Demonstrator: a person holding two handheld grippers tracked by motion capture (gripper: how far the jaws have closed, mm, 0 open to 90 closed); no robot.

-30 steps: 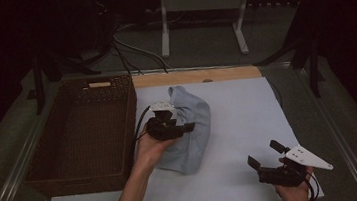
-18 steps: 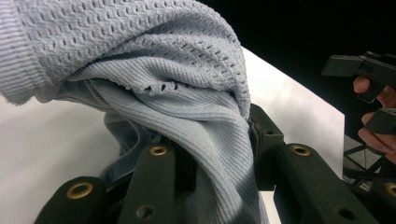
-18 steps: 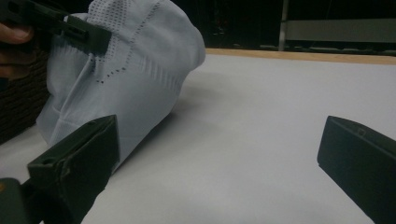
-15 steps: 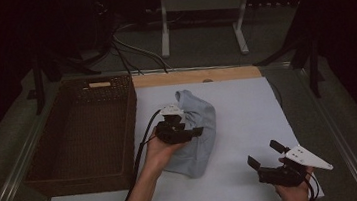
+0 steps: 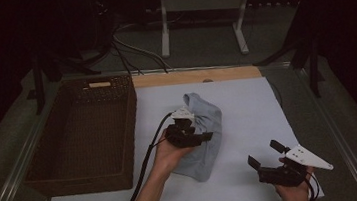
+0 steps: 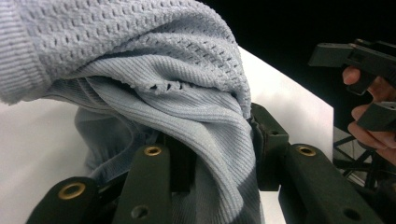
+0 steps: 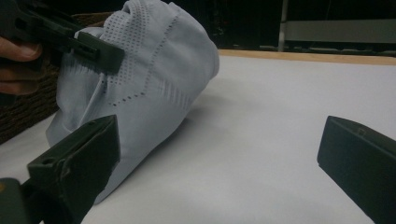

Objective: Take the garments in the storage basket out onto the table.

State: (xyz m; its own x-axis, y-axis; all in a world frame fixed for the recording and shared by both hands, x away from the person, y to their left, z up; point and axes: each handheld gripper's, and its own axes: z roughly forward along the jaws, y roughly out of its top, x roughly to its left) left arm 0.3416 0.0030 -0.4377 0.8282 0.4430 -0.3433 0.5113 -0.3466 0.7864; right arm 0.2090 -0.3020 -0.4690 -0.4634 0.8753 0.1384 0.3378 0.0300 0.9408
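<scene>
A light blue knitted garment (image 5: 201, 136) is found bunched near the middle of the white table (image 5: 247, 108), just right of the wicker basket (image 5: 82, 135) at the table's left edge. The left gripper (image 5: 190, 134) is clamped on a fold of the garment; its jaws have just been opening slightly, cloth between them. The right gripper (image 5: 268, 157) is held near the front right corner, jaws spread wide, nothing grasped.

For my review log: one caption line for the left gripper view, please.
Left claw with a fold of the pale blue knitted garment bunched between its jaws above the white table.
</scene>
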